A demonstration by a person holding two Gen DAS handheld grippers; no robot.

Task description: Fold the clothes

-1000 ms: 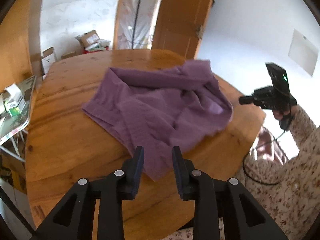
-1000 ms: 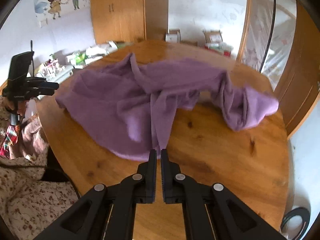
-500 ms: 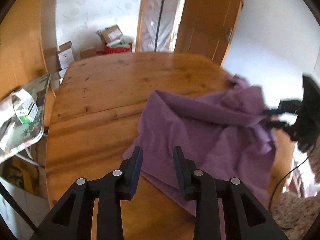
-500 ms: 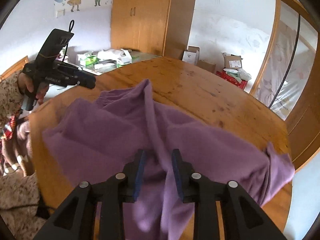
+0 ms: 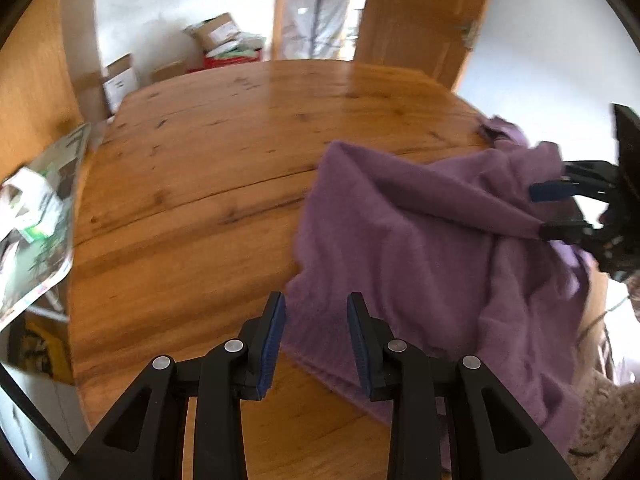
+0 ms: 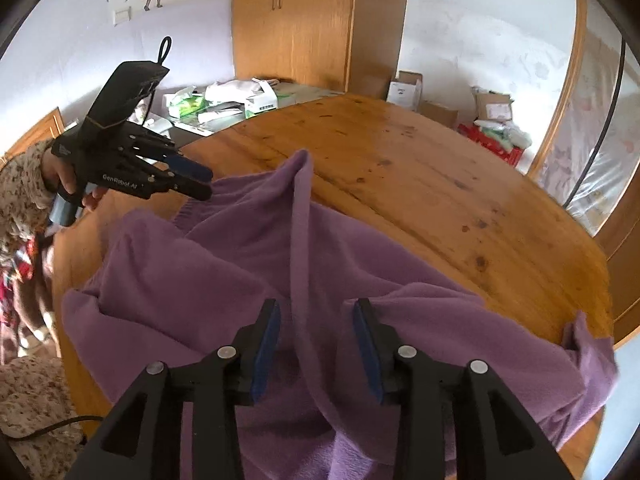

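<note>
The left gripper (image 5: 316,316) hovers with its jaws parted and nothing pinched, just above the near edge of the purple sweater (image 5: 432,248). That sweater lies rumpled on the right side of the round wooden table (image 5: 224,168). The right gripper (image 6: 316,328) is opening, its jaws wide of a raised fold that runs between them unpinched.

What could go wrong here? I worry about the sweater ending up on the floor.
The crumpled purple knit sweater overhangs the round wooden table's near edge and could slide off. The right gripper is opening around a raised fold, which may drop unevenly. The left gripper is open, gripping nothing.
</note>
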